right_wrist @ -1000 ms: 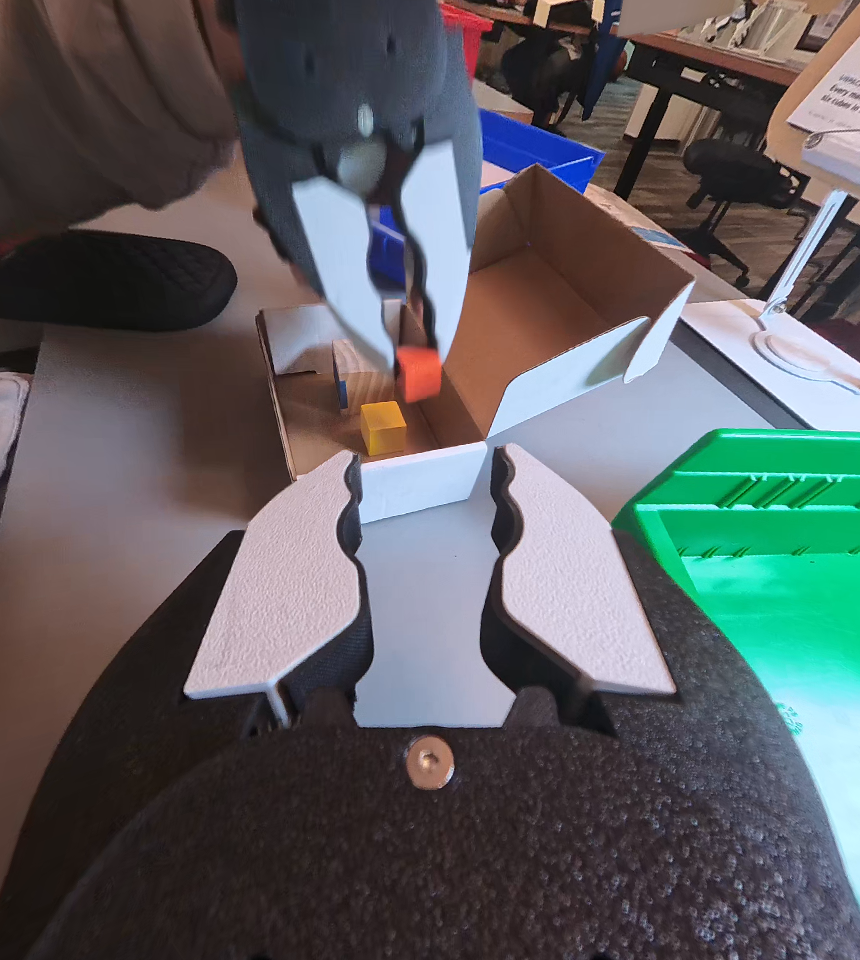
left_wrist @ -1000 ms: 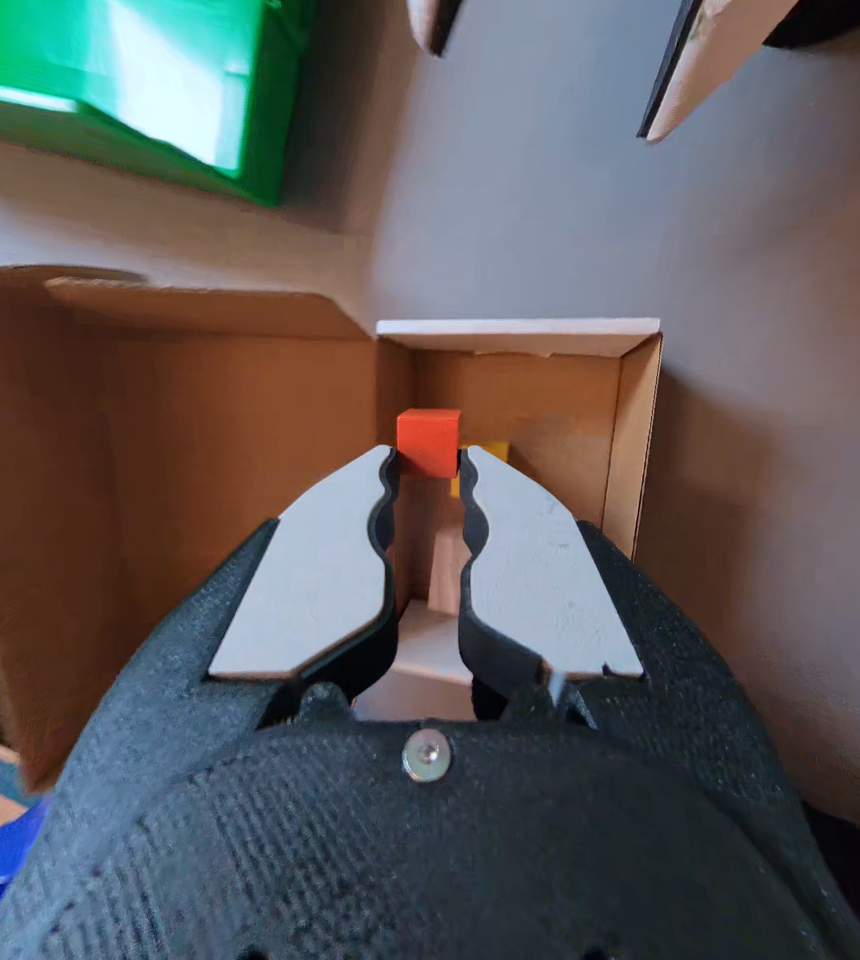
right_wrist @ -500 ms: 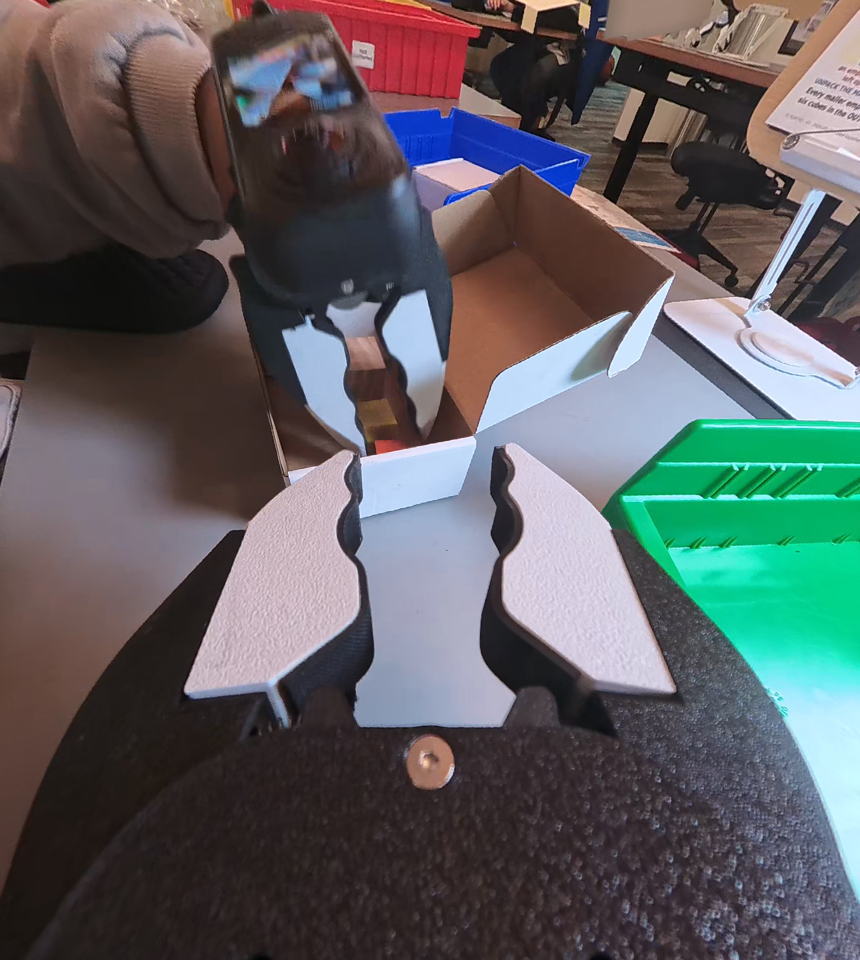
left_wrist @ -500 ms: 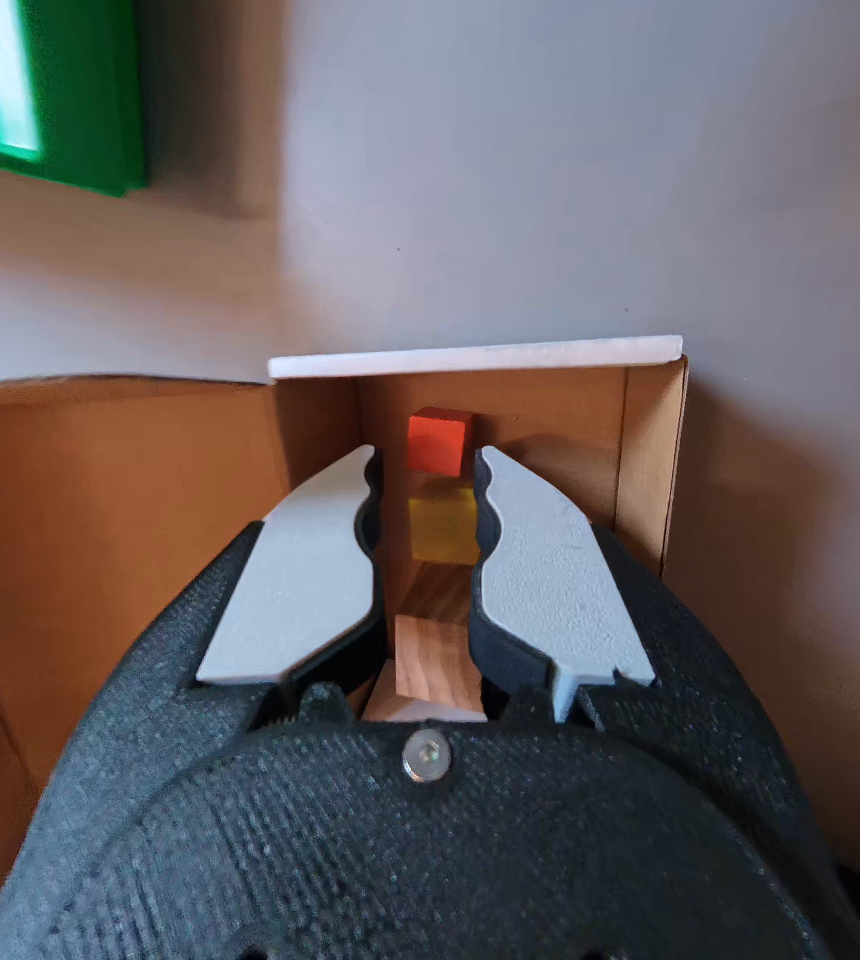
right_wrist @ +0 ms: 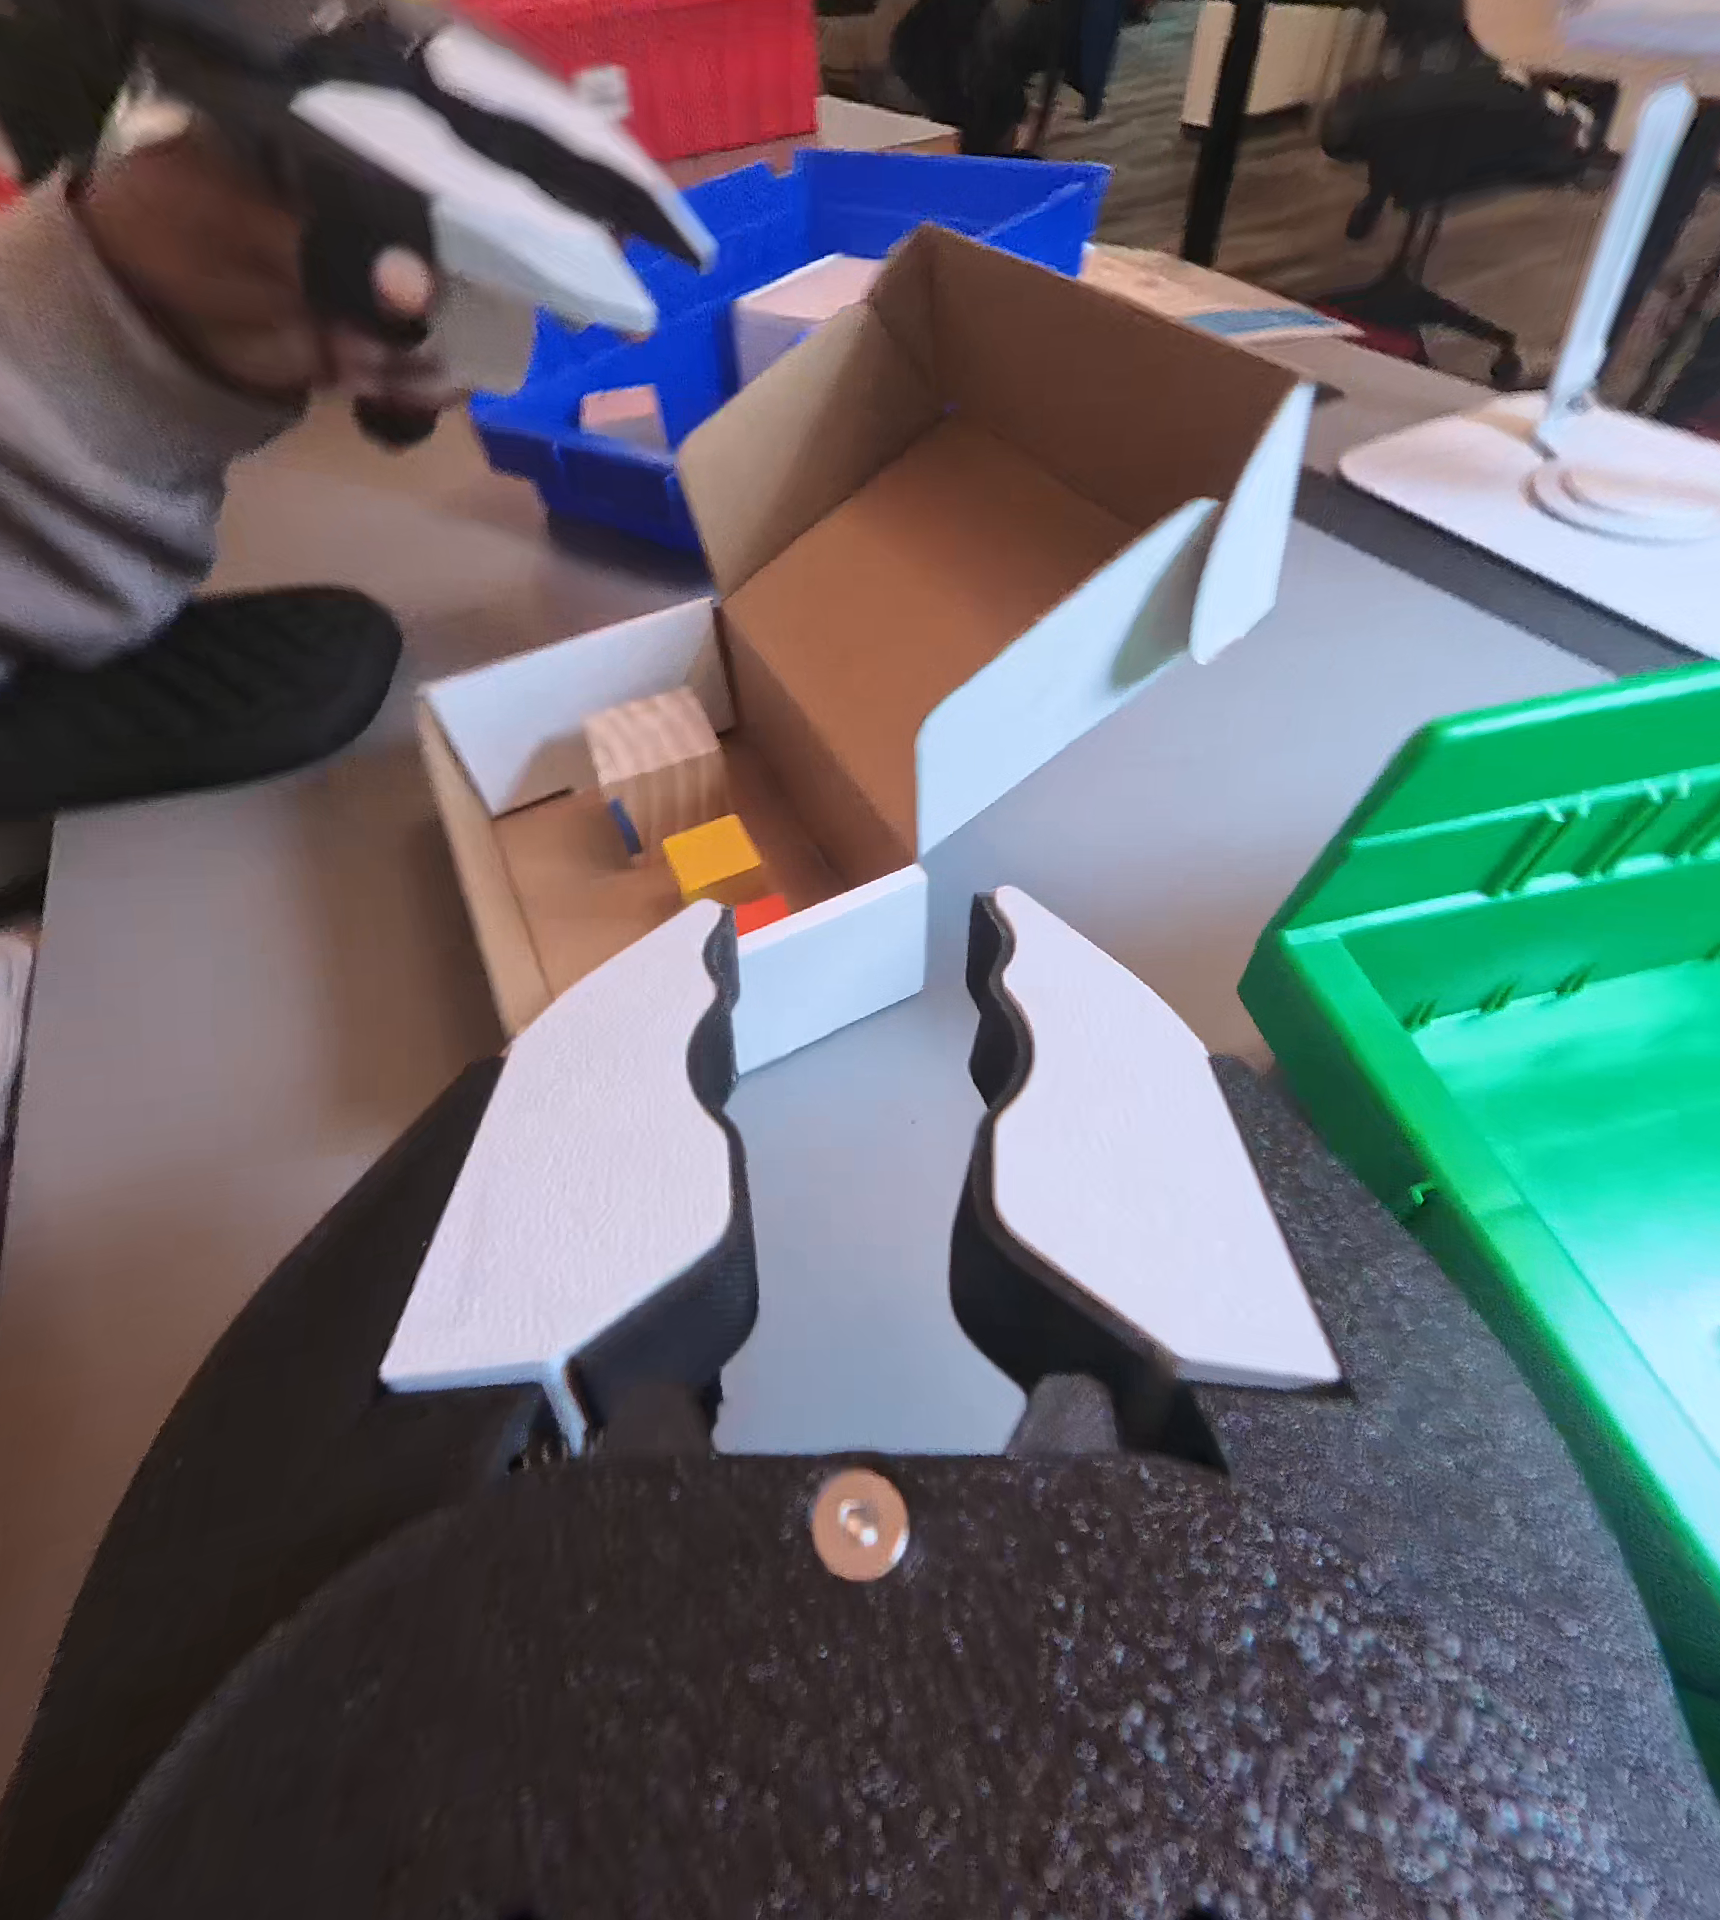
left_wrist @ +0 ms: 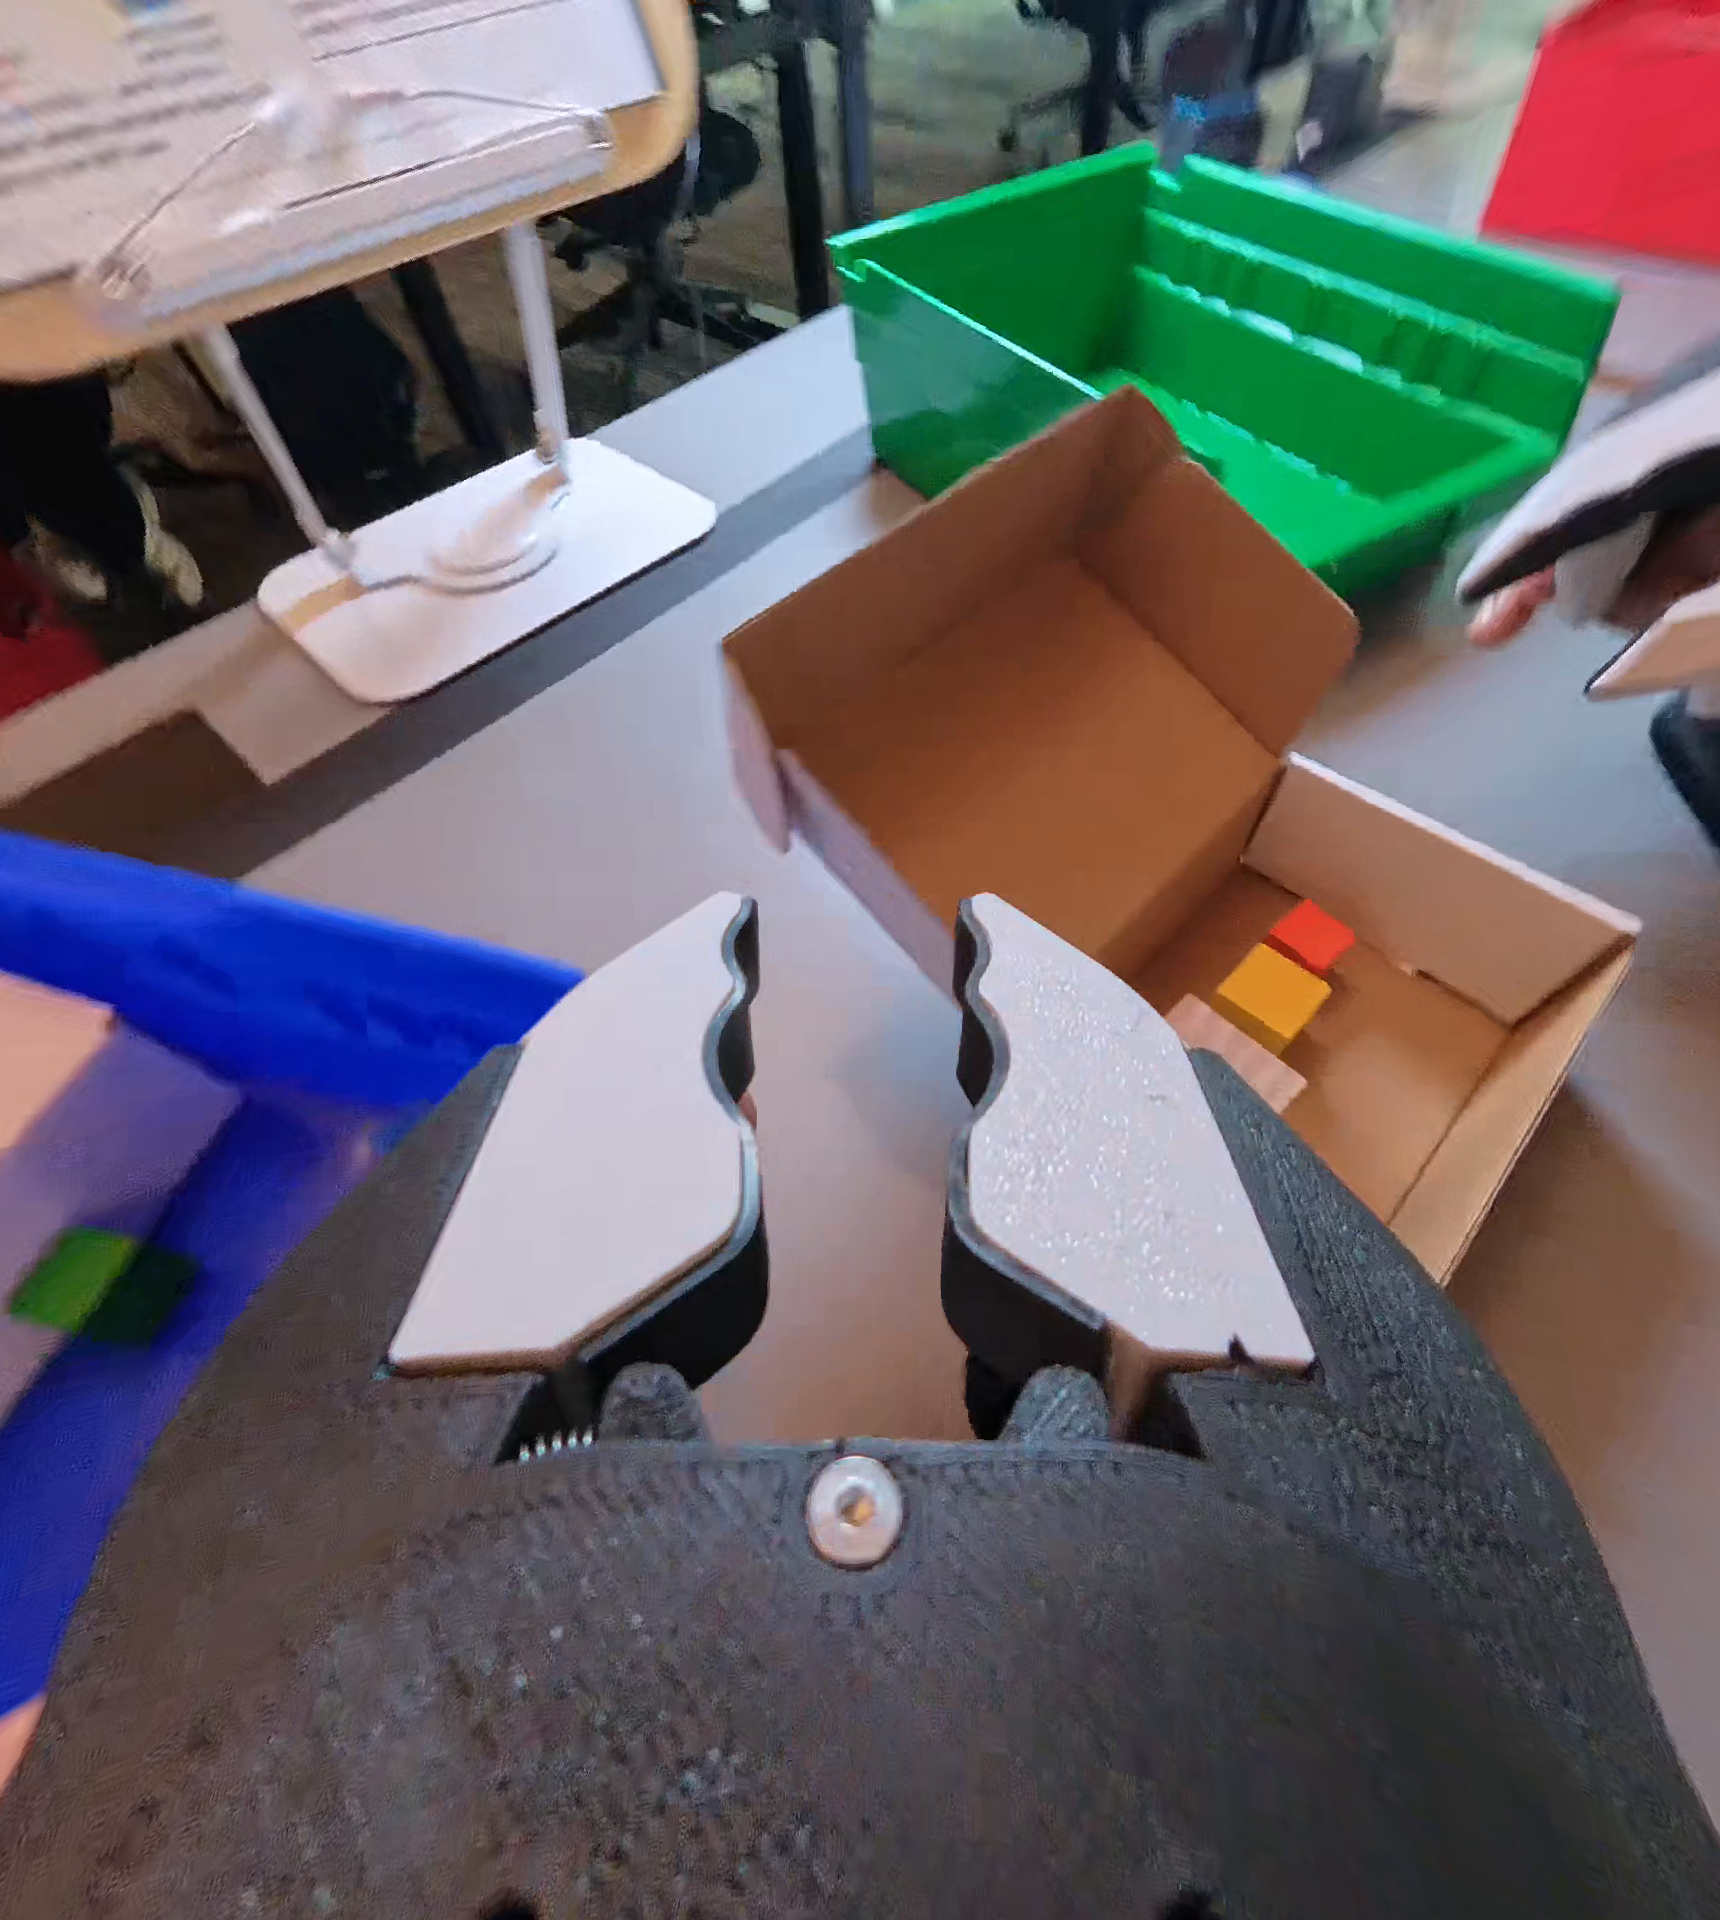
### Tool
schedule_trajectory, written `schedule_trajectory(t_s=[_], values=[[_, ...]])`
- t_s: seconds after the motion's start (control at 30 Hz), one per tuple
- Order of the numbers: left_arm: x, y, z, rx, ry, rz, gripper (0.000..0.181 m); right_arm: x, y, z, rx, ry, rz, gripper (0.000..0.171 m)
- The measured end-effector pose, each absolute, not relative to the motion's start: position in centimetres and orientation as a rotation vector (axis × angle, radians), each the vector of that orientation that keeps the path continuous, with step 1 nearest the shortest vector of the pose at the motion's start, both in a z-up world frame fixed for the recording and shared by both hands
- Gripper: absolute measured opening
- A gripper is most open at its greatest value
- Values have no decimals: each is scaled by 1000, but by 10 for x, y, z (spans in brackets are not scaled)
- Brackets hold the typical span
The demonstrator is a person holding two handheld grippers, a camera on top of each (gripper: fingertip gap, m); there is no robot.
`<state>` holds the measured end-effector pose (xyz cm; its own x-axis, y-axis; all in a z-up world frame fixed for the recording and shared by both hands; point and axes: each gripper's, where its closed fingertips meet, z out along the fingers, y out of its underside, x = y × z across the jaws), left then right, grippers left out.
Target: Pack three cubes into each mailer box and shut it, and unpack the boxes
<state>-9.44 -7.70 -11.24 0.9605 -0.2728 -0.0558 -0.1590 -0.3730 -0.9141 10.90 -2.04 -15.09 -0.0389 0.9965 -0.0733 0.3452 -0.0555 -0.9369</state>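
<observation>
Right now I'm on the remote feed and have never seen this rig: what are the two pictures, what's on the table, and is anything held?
There is no robot arm. A person holds a two-finger tool in each hand, and each tool carries a camera that looks along its own fingers.

The left wrist view shows the left gripper, open and empty, beside a blue bin. The right wrist view shows the right gripper, also open and empty, beside a green bin.

Between them on the grey table stands an open mailer box, lid up. In it lie a striped wooden cube, a yellow cube and a red cube.
</observation>
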Motion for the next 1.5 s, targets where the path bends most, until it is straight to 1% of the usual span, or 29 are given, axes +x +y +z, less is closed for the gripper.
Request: schedule_trajectory(t_s=[0.1,0.13,0.27,0.43,0.47,0.53,0.57,0.6,0.63,0.77,0.93,1.03,1.13,1.17,1.27,1.4,1.5], values=[[-107,-76,-118,-1903,106,-318,27,96,2,-149,-1690,-1286,1199,37],[-109,-73,-119,-1884,52,-382,27,91,8,-146,-1739,-1224,1250,36],[-113,-54,-120,-1837,-90,-545,27,79,27,-141,-1884,-1031,1424,37],[-95,-38,-130,-1876,-90,-751,33,59,26,-134,-1924,-921,1637,37],[-92,-37,-132,-1877,-77,-769,29,56,24,-135,-1922,-940,1622,33],[-84,-38,-135,-1864,-49,-795,16,52,20,-139,-1891,-1018,1539,19],[-83,-38,-135,-1851,-49,-787,13,50,17,-139,-1856,-1055,1507,14],[-80,-40,-134,-1835,-29,-783,14,49,13,-136,-1809,-1083,1494,4],[-76,-43,-132,-1824,5,-777,14,48,7,-134,-1769,-1130,1476,3],[-60,-60,-125,-1767,196,-672,14,51,-12,-132,-1614,-1308,1330,3],[-40,-85,-120,-1687,453,-533,13,63,-34,-135,-1512,-1465,1333,1],[-26,-107,-128,-1648,632,-471,9,75,-46,-149,-1495,-1600,1282,0],[-16,-125,-150,-1690,774,-415,10,87,-51,-172,-1486,-1718,1170,0],[-13,-130,-160,-1717,819,-413,11,90,-53,-179,-1479,-1766,1136,1],[-11,-142,-170,-1731,904,-394,17,101,-55,-187,-1425,-1857,1071,13],[-23,-154,-165,-1760,963,-437,28,117,-46,-173,-1373,-1897,1046,33],[-40,-151,-153,-1753,962,-357,44,119,-44,-152,-1286,-1887,1023,53]])
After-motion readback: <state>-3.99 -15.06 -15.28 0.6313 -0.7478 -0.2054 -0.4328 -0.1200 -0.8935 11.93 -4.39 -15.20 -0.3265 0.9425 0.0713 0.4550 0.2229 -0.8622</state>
